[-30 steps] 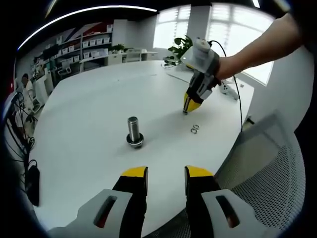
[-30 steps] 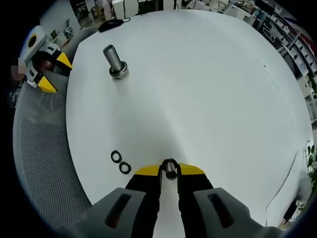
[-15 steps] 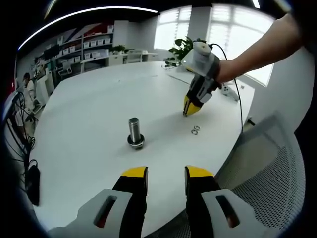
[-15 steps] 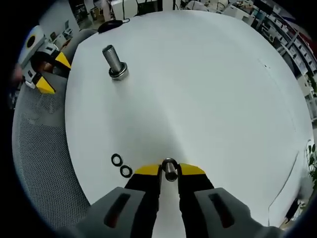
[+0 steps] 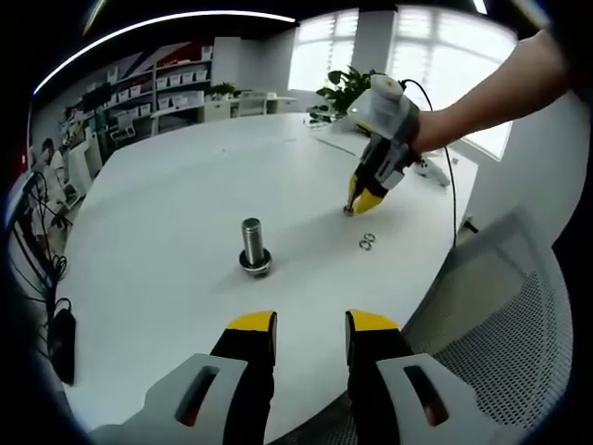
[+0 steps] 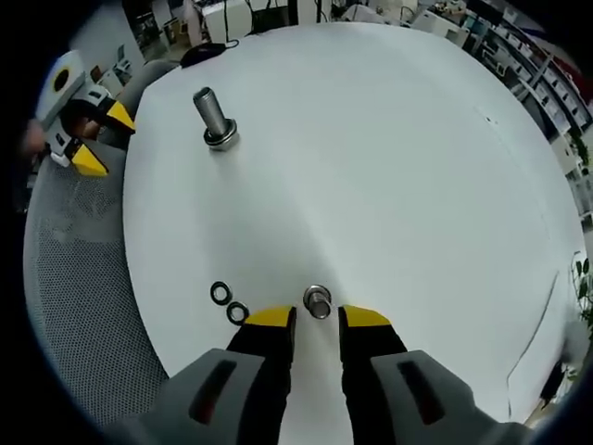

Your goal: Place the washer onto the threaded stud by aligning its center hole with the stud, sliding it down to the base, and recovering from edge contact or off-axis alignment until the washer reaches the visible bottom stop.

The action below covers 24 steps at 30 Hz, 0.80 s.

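Right gripper view is showing my right tool (image 6: 316,318) standing with its yellow-tipped jaws parted and gripping nothing, a small upright grey metal peg (image 6: 317,301) standing free on the round white table (image 6: 389,167) just beyond their tips. Just left of the tips, two small dark ring washers (image 6: 229,302) are lying flat, side by side. Far off to the left, the threaded steel stud on its round base (image 6: 213,118) is standing upright, well apart from them. Left gripper view is showing my left tool (image 5: 310,324) idling near the table's edge, jaws spread and empty, the stud (image 5: 253,247) ahead of it. I judge I am at the pick-up step: no washer is grasped yet. Next I am needing to swing left, straddle one ring alone, and pinch its thin rim without dragging its neighbour.
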Tool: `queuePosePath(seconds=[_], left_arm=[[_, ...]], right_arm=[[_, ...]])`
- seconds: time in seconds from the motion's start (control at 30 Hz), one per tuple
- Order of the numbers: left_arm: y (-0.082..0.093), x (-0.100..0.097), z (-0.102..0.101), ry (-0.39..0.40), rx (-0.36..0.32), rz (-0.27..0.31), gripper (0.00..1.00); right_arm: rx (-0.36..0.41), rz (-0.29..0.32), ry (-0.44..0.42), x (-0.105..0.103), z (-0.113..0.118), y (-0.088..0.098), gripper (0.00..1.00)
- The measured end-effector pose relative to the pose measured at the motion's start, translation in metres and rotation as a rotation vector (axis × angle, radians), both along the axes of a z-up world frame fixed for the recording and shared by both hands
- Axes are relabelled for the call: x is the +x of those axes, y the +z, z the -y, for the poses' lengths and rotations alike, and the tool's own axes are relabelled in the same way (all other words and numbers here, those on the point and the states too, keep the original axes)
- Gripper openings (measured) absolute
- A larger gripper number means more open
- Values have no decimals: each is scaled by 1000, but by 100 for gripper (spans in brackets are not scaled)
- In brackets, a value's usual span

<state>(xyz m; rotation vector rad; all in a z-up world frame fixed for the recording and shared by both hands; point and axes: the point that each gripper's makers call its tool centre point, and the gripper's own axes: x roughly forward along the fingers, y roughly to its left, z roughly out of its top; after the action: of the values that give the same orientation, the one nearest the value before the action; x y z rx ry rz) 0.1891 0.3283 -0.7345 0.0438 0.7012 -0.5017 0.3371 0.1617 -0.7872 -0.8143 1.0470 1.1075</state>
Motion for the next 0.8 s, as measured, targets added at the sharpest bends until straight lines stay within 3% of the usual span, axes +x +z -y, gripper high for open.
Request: queuePosePath(seconds=[0.4,0.8], left_arm=[[-1,1,-3,14,6,-3,28],[0,3,-6,32,2,0,28]], right_arm=[[10,-9,-21,-16,15,-4,24],[37,-43,-13,-37,10,-8,26]])
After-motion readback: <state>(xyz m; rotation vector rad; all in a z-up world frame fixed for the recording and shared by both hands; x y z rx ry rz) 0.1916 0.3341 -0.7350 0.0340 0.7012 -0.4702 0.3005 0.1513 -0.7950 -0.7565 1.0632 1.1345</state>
